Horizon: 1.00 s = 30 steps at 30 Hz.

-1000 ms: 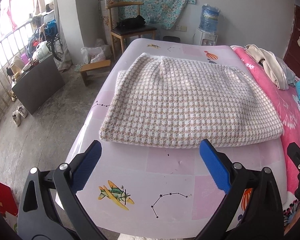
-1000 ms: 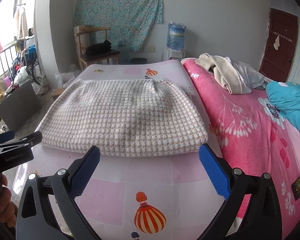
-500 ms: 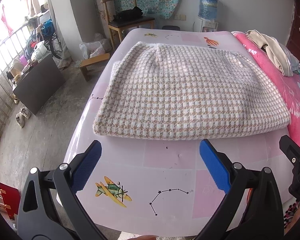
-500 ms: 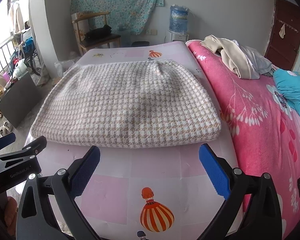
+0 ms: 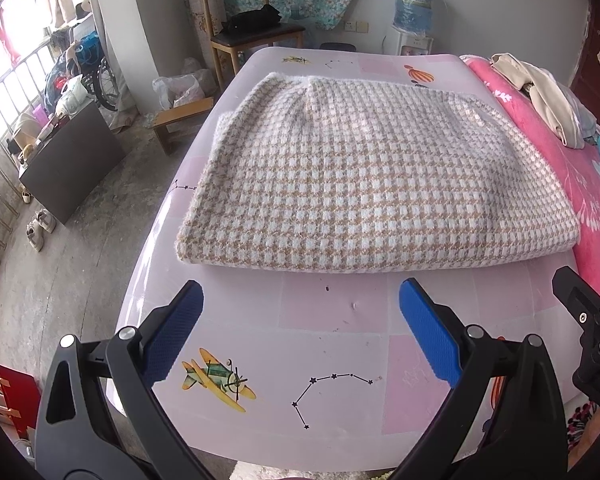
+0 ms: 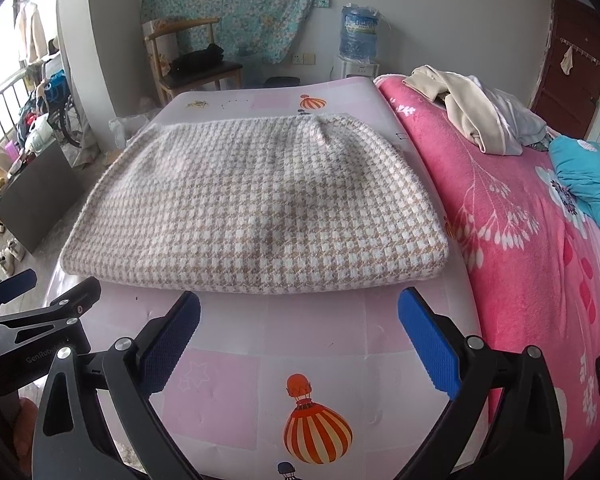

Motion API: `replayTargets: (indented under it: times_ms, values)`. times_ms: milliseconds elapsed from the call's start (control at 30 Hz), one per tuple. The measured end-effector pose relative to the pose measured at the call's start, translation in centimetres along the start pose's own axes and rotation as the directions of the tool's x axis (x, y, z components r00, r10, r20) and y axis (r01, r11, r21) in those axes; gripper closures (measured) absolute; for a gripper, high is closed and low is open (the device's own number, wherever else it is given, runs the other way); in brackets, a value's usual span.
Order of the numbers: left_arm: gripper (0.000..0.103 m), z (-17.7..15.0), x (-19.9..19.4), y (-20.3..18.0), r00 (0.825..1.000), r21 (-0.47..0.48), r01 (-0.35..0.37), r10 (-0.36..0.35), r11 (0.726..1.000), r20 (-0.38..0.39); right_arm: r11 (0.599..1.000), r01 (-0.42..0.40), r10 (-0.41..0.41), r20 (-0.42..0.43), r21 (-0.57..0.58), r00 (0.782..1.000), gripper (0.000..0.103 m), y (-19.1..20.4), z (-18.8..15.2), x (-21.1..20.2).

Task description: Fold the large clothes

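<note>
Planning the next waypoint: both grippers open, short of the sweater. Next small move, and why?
Probably ease both forward to the checked sweater's near folded edge. The left gripper and right gripper hang open just short of it, holding nothing, and the sweater lies flat on the pink mat, likely needing another fold.

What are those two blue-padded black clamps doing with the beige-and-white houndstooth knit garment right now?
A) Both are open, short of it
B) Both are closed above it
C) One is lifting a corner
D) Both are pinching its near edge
A: the left gripper and the right gripper both show spread jaws with bare pink sheet between them, short of the beige-and-white houndstooth knit garment, which lies folded flat and untouched.
</note>
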<state>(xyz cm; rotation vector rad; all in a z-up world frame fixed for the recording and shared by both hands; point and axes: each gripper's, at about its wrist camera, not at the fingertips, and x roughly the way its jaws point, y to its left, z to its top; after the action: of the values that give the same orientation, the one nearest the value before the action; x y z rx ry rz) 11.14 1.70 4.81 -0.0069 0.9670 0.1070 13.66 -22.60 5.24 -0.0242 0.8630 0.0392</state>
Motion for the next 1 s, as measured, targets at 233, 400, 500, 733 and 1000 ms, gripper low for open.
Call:
replayTargets:
  times_ms: [233,400,500,733,1000]
  values:
    - [0.008,0.00,0.38,-0.03,1.000,0.000,0.010,-0.010,1.000,-0.018,1.000,-0.005,0.005,-0.013,0.000,1.000,0.006,0.02,-0.06,0.20]
    - [0.008,-0.07,0.55,-0.07,0.999,0.000,0.019,-0.019,1.000,-0.029,1.000,-0.010,0.010,-0.030,0.001,1.000,0.006,0.13,-0.10,0.41]
    - [0.008,-0.05,0.64,-0.06,0.999,0.001,0.024,-0.024,1.000,-0.035,1.000,-0.009,0.009,-0.032,0.002,0.999,0.006,0.08,-0.09,0.45]
    - [0.008,0.02,0.69,-0.11,0.999,0.001,0.026,-0.026,1.000,-0.036,1.000,-0.008,0.008,-0.038,0.003,0.999,0.006,-0.03,-0.03,0.71]
    - [0.008,0.05,0.68,-0.09,0.999,0.000,0.026,-0.026,1.000,-0.037,1.000,-0.011,0.011,-0.044,0.002,0.999,0.006,0.11,-0.05,0.86]
